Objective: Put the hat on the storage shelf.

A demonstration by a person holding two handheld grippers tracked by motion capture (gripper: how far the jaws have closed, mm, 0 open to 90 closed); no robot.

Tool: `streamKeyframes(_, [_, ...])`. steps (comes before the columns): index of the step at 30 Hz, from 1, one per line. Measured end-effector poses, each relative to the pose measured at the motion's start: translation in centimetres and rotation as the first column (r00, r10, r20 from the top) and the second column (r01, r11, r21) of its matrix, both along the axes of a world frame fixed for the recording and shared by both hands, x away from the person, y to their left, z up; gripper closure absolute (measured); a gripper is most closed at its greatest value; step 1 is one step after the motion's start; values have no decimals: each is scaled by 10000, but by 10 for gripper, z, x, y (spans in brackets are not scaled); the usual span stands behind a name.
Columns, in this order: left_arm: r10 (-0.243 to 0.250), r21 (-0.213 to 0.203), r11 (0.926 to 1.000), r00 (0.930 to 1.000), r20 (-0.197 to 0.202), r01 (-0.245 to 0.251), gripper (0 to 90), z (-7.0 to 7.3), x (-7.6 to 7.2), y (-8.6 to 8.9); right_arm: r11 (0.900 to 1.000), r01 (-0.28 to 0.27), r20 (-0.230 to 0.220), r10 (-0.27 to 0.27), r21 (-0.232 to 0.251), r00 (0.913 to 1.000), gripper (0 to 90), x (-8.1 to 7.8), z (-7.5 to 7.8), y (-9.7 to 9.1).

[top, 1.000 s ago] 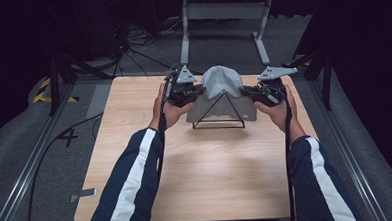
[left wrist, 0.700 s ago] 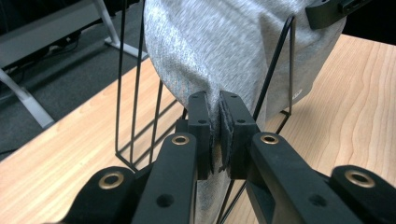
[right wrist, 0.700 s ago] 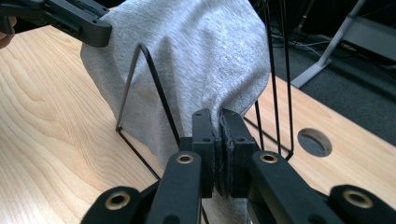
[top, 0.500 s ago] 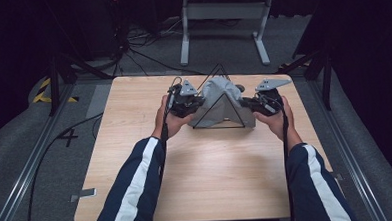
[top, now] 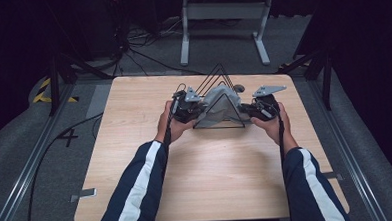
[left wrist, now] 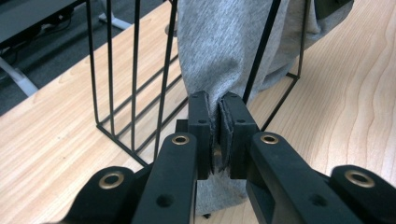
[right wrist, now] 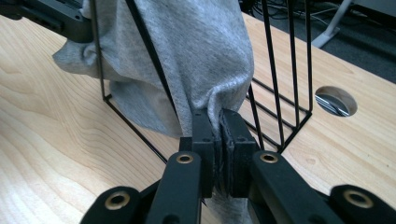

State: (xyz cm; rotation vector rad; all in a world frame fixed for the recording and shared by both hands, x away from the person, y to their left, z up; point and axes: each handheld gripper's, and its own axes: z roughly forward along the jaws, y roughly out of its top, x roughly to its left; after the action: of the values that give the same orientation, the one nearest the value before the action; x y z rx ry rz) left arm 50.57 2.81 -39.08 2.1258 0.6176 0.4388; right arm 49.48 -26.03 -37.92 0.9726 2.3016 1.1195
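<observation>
A person seated at a wooden table [top: 207,180] held a grey cloth [top: 218,105] draped over a black wire rack [top: 218,97] in the upper centre of the high view, one gripper on each side. The left gripper [top: 188,105] sat just left of the rack and the right gripper [top: 260,107] just right of it, both forearms in blue sleeves with a white stripe entering from the bottom edge. In the left gripper view, the left gripper [left wrist: 218,128] had its jaws closed on a fold of the cloth [left wrist: 219,51], which hung down through the centre of the frame among the rack's [left wrist: 135,84] thin bars. In the right gripper view, the right gripper [right wrist: 218,140] likewise pinched a gathered edge of the cloth [right wrist: 196,60] at lower centre, with the rack [right wrist: 285,79] standing on the tabletop behind it and a round cable hole [right wrist: 336,101] in the table at the right.
</observation>
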Motion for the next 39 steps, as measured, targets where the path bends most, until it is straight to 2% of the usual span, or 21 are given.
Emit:
streamKeyframes(4, [24,162,9999,10000,58,-25,841,-4,1,-2,9999,108,-23,-107,56,9999,853,1,-4,1])
streamKeyframes(9, [130,-51,9999,9999,-8,-130,825,-5,0,-1,9997,217,62,-216,-92,9997,841,0,-6,5])
streamKeyframes(13, [305,0,9995,9994,147,-305,751,-5,-5,7,9985,454,282,-445,-320,9986,791,-5,-1,2])
streamKeyframes(14, [305,-40,9995,9995,84,-305,750,-4,-6,10,9981,504,330,-493,-341,9982,789,-6,-1,2])
streamKeyframes(18, [255,77,9996,9993,266,-257,749,0,-11,15,9981,571,447,-560,-244,9974,769,-10,4,-1])
streamKeyframes(20, [78,451,9989,9989,460,-99,749,3,-17,18,9986,499,554,-488,-186,9973,757,-15,6,-2])
streamKeyframes(22, [-14,568,9984,9987,501,-14,751,4,-19,19,9990,390,643,-376,-212,9972,753,-17,8,-3])
streamKeyframes(23, [-105,722,9974,9982,584,63,751,5,-23,22,9988,273,714,-243,-417,9972,754,-21,10,-3])
streamKeyframes(31, [-168,884,9960,9977,651,110,735,13,-35,42,9960,234,848,-160,-867,9963,749,-31,17,-7])
streamKeyframes(39, [-310,1404,9899,9969,720,206,708,15,-50,62,9906,86,979,48,-1362,9952,751,-42,22,-11])
